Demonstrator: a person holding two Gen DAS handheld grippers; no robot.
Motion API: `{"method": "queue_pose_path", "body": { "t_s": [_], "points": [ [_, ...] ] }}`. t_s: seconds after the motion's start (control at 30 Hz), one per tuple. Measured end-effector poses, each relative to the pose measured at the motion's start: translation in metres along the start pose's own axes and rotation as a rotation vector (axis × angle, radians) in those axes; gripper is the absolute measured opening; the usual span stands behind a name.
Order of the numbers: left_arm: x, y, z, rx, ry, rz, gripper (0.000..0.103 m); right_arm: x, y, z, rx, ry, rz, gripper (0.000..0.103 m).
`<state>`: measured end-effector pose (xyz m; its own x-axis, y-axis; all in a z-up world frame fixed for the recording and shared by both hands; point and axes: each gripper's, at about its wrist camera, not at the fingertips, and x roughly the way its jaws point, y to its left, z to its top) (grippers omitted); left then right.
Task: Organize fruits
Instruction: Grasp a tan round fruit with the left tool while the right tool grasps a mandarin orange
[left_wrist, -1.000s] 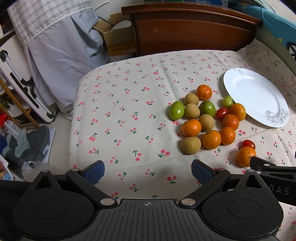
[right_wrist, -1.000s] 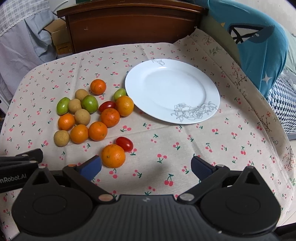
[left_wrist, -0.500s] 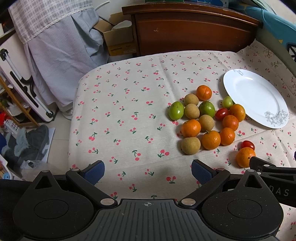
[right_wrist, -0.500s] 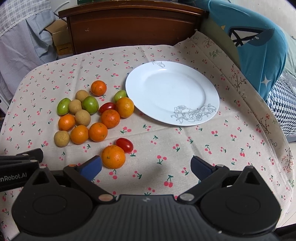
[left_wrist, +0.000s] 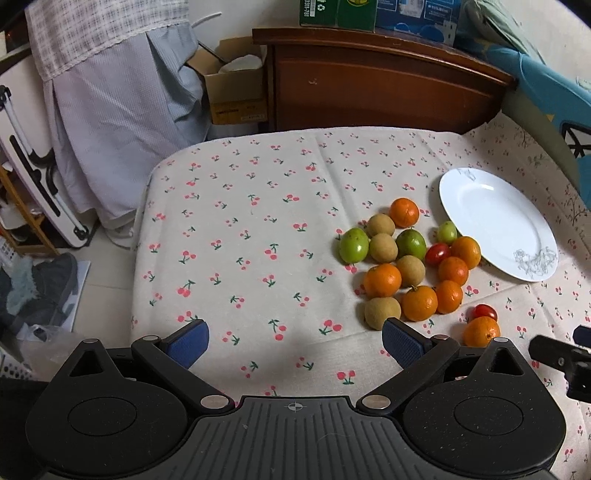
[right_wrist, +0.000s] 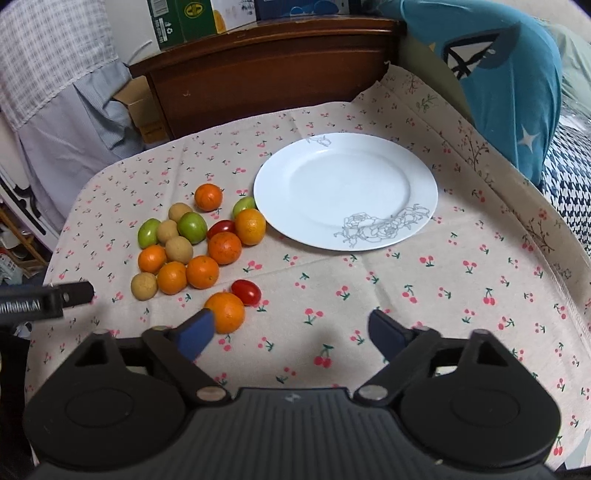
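First fruit being lined up for the plate

No fruit has yet been placed: the white plate (right_wrist: 421, 192) lies bare on the cloth (right_wrist: 443, 295), with the fruit heap (right_wrist: 192, 240) just beside its near-left rim. The right gripper (right_wrist: 286, 328) is held low over the cloth; its jaws have just been closing somewhat but stand well apart, and nothing is seen between them. The nearest orange (right_wrist: 225, 312) lies just ahead of the left pad (right_wrist: 195, 332), outside the gap, with a red tomato (right_wrist: 246, 291) touching or almost touching it behind. The left gripper (left_wrist: 293, 345) is held wide open and empty over bare cloth. Judged from this, the pick is only being approached; the right gripper would need to be shifted leftward so the orange is straddled, then closed without the tomato being nudged.
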<state>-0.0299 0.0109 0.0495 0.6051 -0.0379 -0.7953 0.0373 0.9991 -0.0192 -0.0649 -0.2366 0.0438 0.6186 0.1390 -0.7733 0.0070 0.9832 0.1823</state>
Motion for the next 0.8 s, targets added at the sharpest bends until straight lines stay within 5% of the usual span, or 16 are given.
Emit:
{"method": "queue_pose_path", "body": {
  "t_s": [0.43, 0.8],
  "points": [
    [0.011, -0.013, -0.007, 0.106, -0.020, -0.049, 0.099, 0.018, 0.019, -0.012, -0.019, 0.011, 0.153, 0.048],
    [0.019, -0.023, -0.009, 0.144, -0.064, -0.156, 0.087, 0.036, 0.028, -0.009, -0.019, -0.005, 0.138, 0.042]
  ]
}}
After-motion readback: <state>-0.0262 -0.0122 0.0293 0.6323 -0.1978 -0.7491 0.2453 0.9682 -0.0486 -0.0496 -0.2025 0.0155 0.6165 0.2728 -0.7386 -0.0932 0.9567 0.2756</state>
